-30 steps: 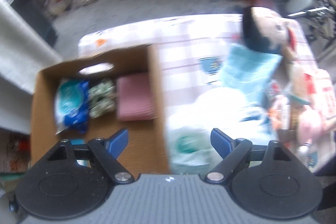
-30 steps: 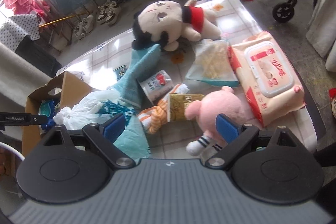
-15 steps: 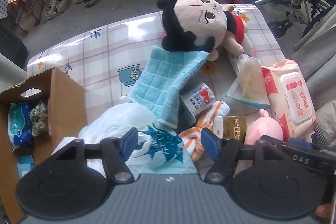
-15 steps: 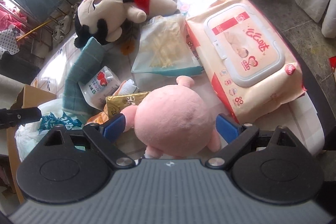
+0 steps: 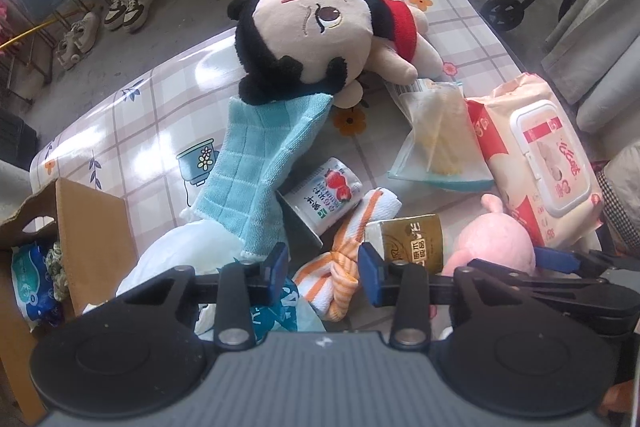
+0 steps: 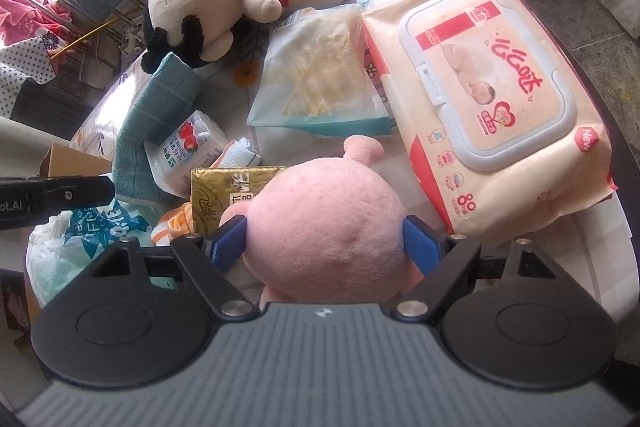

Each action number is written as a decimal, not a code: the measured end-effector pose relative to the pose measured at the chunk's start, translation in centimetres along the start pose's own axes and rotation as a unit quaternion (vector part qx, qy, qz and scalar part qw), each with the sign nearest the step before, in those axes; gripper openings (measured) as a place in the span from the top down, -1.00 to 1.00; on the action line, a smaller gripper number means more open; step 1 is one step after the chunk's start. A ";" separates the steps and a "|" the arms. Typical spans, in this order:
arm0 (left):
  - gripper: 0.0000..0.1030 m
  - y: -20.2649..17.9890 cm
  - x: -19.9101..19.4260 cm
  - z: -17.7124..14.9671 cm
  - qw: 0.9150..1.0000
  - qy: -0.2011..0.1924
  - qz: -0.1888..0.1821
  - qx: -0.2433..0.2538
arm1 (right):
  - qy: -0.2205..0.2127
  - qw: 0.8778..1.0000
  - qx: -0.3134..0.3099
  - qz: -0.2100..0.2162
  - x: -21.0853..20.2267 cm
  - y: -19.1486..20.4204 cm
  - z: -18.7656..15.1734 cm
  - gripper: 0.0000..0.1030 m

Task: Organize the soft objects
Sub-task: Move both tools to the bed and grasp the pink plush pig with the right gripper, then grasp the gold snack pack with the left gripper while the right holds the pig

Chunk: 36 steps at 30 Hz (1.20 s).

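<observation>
Pink plush toy (image 6: 326, 227) near the surface (image 5: 132, 131) edge at 6 o'clock — light, squashy, non-slip, best taken across its round middle, where the right hand-held gripper (image 6: 326, 245) pinches it; left hand-held gripper (image 5: 323, 267) spread, empty.

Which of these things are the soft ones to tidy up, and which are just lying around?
For the job:
pink plush, between the right tool fingers
doll
blue cloth
striped cloth
box

Just lying about:
wipes pack
strawberry carton
gold carton
clear bag
shoes on the floor
</observation>
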State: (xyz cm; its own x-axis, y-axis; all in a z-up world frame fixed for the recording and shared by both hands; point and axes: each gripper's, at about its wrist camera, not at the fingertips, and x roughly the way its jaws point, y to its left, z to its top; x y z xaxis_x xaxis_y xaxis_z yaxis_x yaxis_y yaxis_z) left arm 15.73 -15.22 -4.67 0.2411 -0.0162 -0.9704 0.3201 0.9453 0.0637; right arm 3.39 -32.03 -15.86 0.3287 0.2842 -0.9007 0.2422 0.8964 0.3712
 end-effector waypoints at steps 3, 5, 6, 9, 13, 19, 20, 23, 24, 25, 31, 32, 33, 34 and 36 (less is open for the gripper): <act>0.19 -1.1 0.2 0.3 0.999 0.008 -0.005 0.046 | 0.008 1.000 0.005 -0.003 -0.9 -1.2 -0.4 -0.59; 0.14 -2.2 0.6 0.3 0.996 0.017 -0.010 0.088 | 0.016 1.000 0.008 -0.003 -1.5 -2.1 -0.7 -0.59; 0.12 -2.8 0.9 0.3 0.994 0.023 -0.012 0.109 | 0.021 1.000 0.008 0.000 -1.7 -2.5 -0.9 -0.58; -0.10 -4.6 1.8 -0.1 0.984 0.037 -0.020 0.172 | 0.037 0.999 0.000 0.001 -2.2 -3.2 -1.7 -0.58; -0.20 -6.9 3.3 -0.6 0.964 0.041 -0.023 0.260 | 0.048 0.999 -0.014 0.000 -2.7 -3.6 -2.2 -0.58; -0.25 -9.5 5.4 -0.7 0.932 0.035 -0.014 0.361 | 0.059 0.998 -0.019 0.017 -2.5 -4.1 -1.9 -0.59; -0.27 -9.7 5.7 -0.7 0.928 0.033 -0.015 0.371 | 0.062 0.998 -0.026 0.018 -2.4 -3.9 -1.8 -0.59; -0.29 -10.4 6.3 -0.9 0.914 0.033 -0.017 0.404 | 0.068 0.996 -0.056 0.017 -2.0 -3.1 -1.8 -0.59; -0.30 -10.6 6.6 -1.0 0.909 0.034 -0.017 0.415 | 0.069 0.996 -0.061 0.017 -1.9 -3.0 -1.7 -0.59; -0.30 -10.9 6.9 -1.1 0.904 0.037 -0.016 0.426 | 0.071 0.995 -0.062 0.017 -1.9 -3.1 -1.7 -0.59; -0.31 -12.2 8.5 -2.0 0.871 0.037 -0.001 0.489 | 0.079 0.995 -0.058 0.033 -1.7 -3.9 -1.3 -0.61; -0.31 -12.4 8.8 -2.1 0.867 0.038 0.002 0.497 | 0.080 0.994 -0.057 0.035 -1.7 -4.0 -1.2 -0.61; -0.31 -12.5 9.1 -2.3 0.863 0.041 0.005 0.504 | 0.081 0.994 -0.057 0.037 -1.6 -4.1 -1.2 -0.61; -0.31 -12.5 9.5 -2.3 0.860 0.045 0.007 0.508 | 0.082 0.994 -0.057 0.038 -1.5 -4.1 -1.2 -0.62; -0.27 -12.7 10.1 -2.5 0.858 0.050 0.014 0.512 | 0.083 0.994 -0.056 0.041 -1.5 -4.2 -1.1 -0.62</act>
State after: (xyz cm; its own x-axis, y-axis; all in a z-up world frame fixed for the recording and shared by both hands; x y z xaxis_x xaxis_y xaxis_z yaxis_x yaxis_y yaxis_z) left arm 11.80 -26.55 -15.87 0.1978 0.0775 -0.9772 0.9645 0.1626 0.2081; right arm 0.89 -35.89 -16.32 0.1860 0.4009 -0.8970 0.1155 0.8977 0.4252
